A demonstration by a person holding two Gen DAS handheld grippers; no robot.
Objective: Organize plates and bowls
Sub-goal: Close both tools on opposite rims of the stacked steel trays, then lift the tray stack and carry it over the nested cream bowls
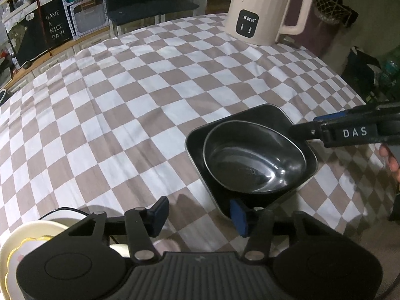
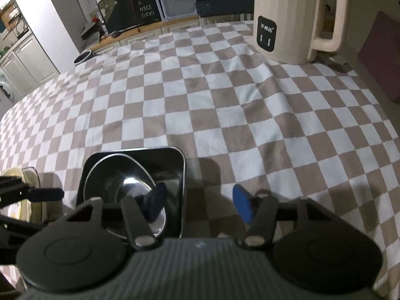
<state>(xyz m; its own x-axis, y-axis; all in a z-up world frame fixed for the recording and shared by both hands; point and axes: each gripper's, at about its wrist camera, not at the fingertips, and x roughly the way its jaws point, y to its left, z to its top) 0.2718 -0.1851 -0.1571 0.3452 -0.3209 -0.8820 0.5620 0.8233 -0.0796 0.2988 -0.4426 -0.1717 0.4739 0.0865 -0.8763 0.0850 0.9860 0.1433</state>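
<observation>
1. Left gripper [image 1: 198, 213] straddles the near rim of the square black plate [image 1: 197, 137], jaws apart, pads not pressing; right gripper [image 2: 200, 205] straddles its right rim, likewise apart.
2. One plate holds one oval black bowl [image 1: 252, 160] (long axis along the plate's diagonal).
3. Cream dishes [image 1: 30, 235] lie left; a kettle [image 1: 262, 12] stands far back on the checkered cloth [image 1: 125, 100].

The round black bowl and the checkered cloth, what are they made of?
The round black bowl looks like glazed ceramic or coated metal, I can't tell which: it is glossy, with bright glints inside. The brown-and-white checkered cloth looks like soft woven fabric: matte, with wrinkles and folds.
</observation>
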